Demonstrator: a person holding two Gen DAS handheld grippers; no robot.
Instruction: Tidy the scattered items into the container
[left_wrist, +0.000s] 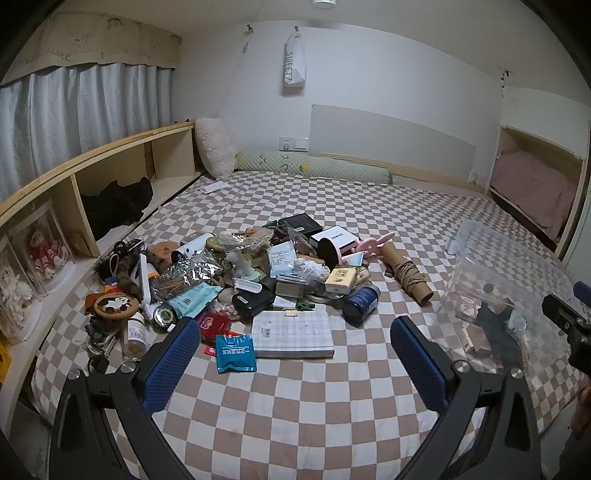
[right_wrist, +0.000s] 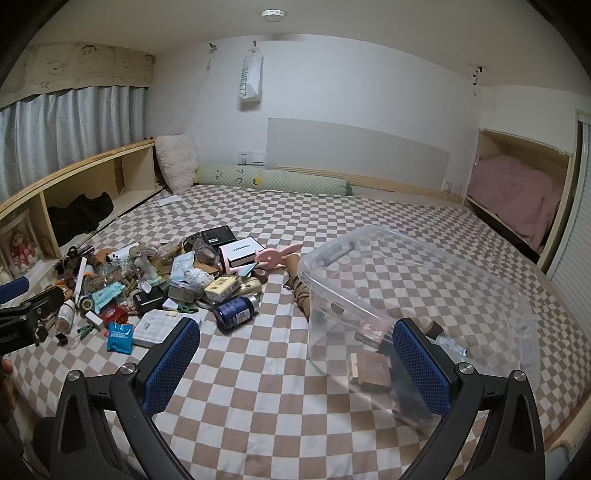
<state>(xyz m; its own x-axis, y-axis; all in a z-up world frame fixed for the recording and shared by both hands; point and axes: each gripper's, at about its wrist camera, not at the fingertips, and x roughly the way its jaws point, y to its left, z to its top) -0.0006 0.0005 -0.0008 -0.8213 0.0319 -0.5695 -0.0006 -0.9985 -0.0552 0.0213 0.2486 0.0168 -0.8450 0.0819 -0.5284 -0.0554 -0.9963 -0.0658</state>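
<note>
Left gripper: hovering over the near part of the bed, jaws standing wide apart, nothing between the blue pads; pointing down toward the pile.
Right gripper: hanging over the bed to the right, jaws gaping wide, holding nothing; its right finger is showing in front of the container's near wall.
Bed: brown-and-white checked sheet, carrying everything.
Scattered items: lying heaped at the middle-left of the bed, many overlapping, well apart from the container.
White notebook: lying flat at the near edge of the pile, just beyond the left gripper.
Blue packet: lying just left of the notebook, touching its near-left corner.
Dark blue jar: lying on its side at the pile's near-right edge.
Cardboard tube: wrapped in cord, lying between pile and container.
White CHANEL box: sitting at the far side of the pile, next to a pink rabbit-shaped item.
Container: clear plastic tub, standing on the right of the bed; a few small boxes and a dark item are lying inside, contents partly unclear.
</note>
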